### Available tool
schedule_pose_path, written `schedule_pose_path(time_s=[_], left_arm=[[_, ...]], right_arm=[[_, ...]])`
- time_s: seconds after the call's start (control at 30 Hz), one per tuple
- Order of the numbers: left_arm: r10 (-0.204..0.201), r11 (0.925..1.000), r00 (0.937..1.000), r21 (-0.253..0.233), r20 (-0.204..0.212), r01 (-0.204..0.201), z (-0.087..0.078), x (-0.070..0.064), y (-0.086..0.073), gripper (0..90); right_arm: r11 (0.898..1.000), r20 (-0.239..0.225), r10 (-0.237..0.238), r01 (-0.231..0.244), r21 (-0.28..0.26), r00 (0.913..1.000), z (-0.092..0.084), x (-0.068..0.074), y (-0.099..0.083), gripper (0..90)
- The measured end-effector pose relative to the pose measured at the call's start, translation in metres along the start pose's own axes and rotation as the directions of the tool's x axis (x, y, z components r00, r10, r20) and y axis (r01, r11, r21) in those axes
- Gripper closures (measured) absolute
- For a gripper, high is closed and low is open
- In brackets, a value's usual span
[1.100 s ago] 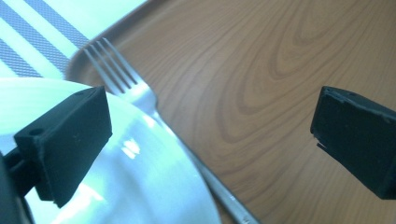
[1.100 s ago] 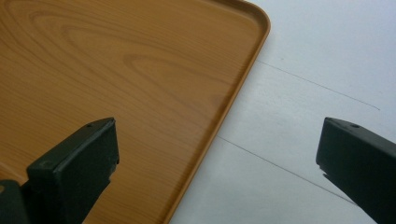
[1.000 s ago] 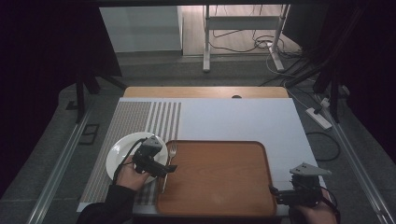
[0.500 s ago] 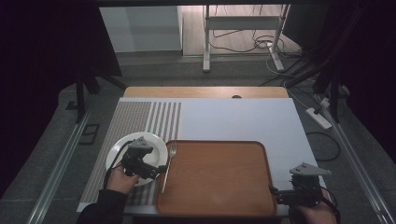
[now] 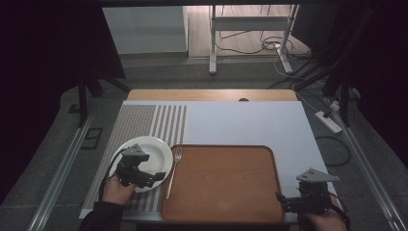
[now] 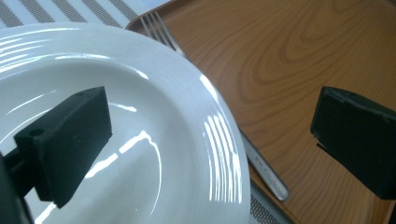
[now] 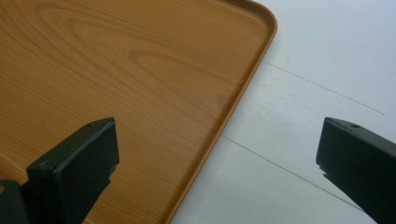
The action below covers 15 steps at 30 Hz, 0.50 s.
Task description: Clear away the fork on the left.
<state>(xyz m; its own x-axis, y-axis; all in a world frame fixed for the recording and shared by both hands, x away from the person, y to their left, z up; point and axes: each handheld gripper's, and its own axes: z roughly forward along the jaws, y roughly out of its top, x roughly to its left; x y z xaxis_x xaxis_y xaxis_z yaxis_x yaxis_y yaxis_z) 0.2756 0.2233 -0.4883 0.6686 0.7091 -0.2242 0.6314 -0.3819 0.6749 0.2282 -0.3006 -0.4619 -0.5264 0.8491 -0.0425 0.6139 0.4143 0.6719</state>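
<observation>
White plate (image 6: 154, 135) rim lies, seemingly untouched, between the left gripper's (image 6: 210, 140) spread jaws.

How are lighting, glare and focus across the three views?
High view: dim, dark surroundings, bright floor at the top. Left gripper view: sharp, streaky glare on the white plate; fork crisp. Right gripper view: evenly lit, wooden tray grain slightly soft, no glare.

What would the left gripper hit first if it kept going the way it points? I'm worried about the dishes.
Probably the plate rim between its open jaws, with the fork just beyond it at the tray edge; depth is hard to judge.
</observation>
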Motion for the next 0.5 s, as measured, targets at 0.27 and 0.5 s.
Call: schedule_pose_path(time_s=[0.27,0.5], left_arm=[[-0.036,0.9993,0.9992,-0.011,-0.017,0.036,-0.011,0.003,-0.013,0.0],[-0.049,0.9988,0.9983,-0.005,-0.030,0.049,-0.018,0.003,-0.023,0.0]], right_arm=[[1.000,0.010,0.004,-0.004,0.001,0.9999,0.000,-0.001,0.000,0.0],[1.000,0.013,0.005,-0.005,0.002,0.9999,0.000,-0.001,0.000,0.0]])
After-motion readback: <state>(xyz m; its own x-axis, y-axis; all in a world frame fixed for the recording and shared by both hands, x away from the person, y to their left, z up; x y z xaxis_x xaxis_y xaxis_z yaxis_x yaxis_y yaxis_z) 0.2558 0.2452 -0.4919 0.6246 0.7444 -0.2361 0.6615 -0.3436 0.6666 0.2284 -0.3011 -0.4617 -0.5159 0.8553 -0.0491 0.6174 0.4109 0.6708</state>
